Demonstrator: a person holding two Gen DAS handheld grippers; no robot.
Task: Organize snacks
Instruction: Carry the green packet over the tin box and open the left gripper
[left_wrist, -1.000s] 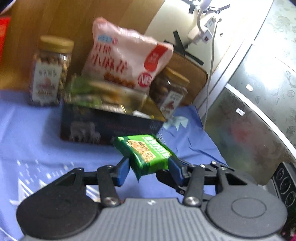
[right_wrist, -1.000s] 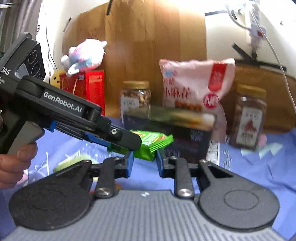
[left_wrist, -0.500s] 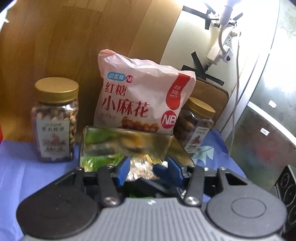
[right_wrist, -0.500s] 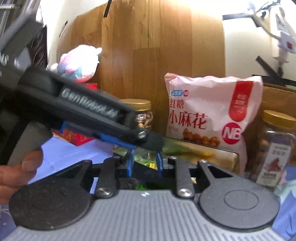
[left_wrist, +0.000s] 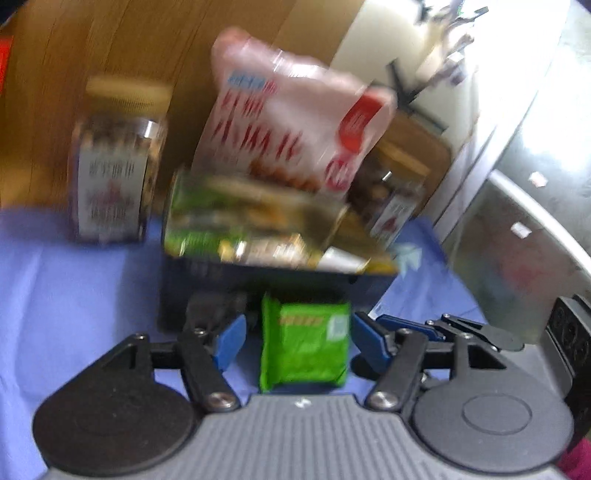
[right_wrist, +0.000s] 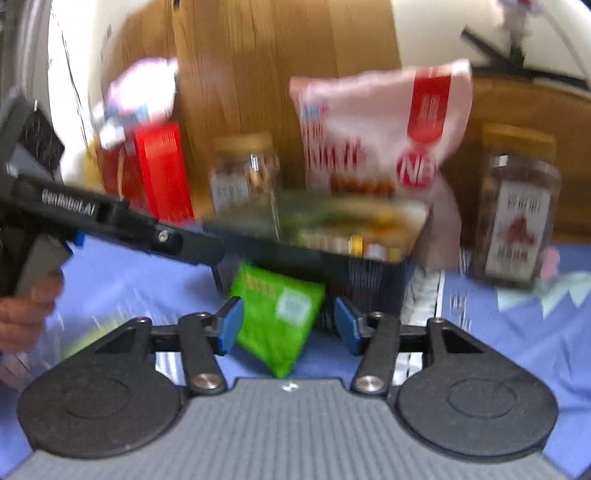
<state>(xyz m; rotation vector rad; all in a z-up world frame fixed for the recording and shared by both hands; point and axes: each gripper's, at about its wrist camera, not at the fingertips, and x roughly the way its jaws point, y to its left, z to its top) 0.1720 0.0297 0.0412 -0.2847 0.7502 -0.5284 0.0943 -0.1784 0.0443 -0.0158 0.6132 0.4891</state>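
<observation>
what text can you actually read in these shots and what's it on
"GenRobot.AI": side of the left gripper, blurred but legible.
"N", partly cut: red circle on the pink snack bag.
Jar labels, green snack packet print, the bag's other characters: too blurred to read.

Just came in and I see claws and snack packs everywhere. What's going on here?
A person is sorting snacks with two handheld claws. A green snack packet sits between the open fingers of the left claw, in front of the dark tin box already holding wrapped snacks. The right claw is open too, with the same packet between its fingers. Neither visibly pinches it. Behind stand a pink snack bag and two gold-lidded jars. The frames are blurred.
</observation>
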